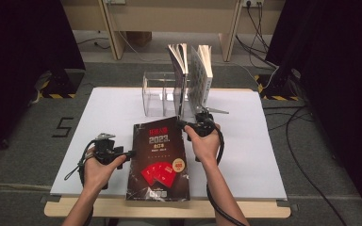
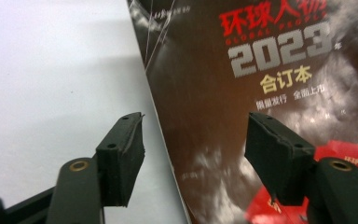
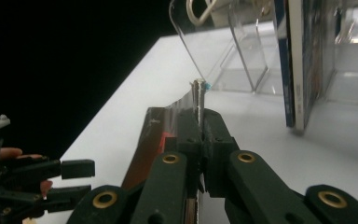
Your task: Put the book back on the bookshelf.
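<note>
A dark-covered book (image 1: 160, 162) with "2023" printed in big grey digits is seen lying flat in the lower middle of the high view, resting on the white table (image 1: 108, 113). Its top right corner is clamped by the right gripper (image 1: 185, 125), just right of the frame's centre. In the right gripper view the jaws are pressed together on a thin edge of the book (image 3: 198, 95), which is pinched upright in the middle of the frame, so it's gripped pretty firmly there.

The left gripper (image 1: 131, 153) is held at the book's left edge, left of centre in the high view. Its jaws are spread wide apart with nothing clamped between them. In the left gripper view the book cover (image 2: 261, 93) is spread across the right side of the frame, and its left edge is straddled by the jaws: one pad is placed over the bare white table (image 2: 51, 70), the other over the cover. Whether either pad is actually touching can't be told.

Further back, top centre of the high view, a clear acrylic rack (image 1: 158, 94) is seen with two books (image 1: 193, 70) stood upright in its right part.
</note>
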`<state>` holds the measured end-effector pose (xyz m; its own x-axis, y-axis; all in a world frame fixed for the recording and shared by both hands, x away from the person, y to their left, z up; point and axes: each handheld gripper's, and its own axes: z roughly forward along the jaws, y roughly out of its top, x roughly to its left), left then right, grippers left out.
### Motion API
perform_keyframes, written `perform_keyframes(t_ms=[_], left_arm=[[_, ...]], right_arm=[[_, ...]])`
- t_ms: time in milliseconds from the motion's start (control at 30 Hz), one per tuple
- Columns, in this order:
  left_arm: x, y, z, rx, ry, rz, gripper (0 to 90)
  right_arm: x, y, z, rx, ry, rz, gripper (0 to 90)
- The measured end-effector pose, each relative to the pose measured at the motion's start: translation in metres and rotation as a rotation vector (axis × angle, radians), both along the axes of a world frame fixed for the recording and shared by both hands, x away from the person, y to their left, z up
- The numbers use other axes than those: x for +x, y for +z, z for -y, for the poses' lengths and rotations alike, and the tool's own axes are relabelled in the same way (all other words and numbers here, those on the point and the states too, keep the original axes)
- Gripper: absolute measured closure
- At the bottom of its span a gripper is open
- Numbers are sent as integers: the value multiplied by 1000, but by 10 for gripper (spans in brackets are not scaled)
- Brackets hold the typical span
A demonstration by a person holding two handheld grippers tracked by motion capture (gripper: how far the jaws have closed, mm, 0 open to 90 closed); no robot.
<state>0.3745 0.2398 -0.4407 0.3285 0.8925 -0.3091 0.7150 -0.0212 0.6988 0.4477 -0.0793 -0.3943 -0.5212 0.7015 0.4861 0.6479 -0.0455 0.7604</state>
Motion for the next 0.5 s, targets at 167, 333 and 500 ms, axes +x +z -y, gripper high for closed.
perform_keyframes(t_ms=[167, 333, 500], left_arm=[[0, 1, 1, -6, 8, 10, 342], [-2, 6, 4, -25, 0, 36, 352], [-6, 17, 11, -40, -21, 74, 361]], right_arm=[[-5, 13, -2, -10, -28, 54, 878], [-6, 25, -4, -14, -49, 104, 878], [-5, 36, -7, -10, -71, 133, 878]])
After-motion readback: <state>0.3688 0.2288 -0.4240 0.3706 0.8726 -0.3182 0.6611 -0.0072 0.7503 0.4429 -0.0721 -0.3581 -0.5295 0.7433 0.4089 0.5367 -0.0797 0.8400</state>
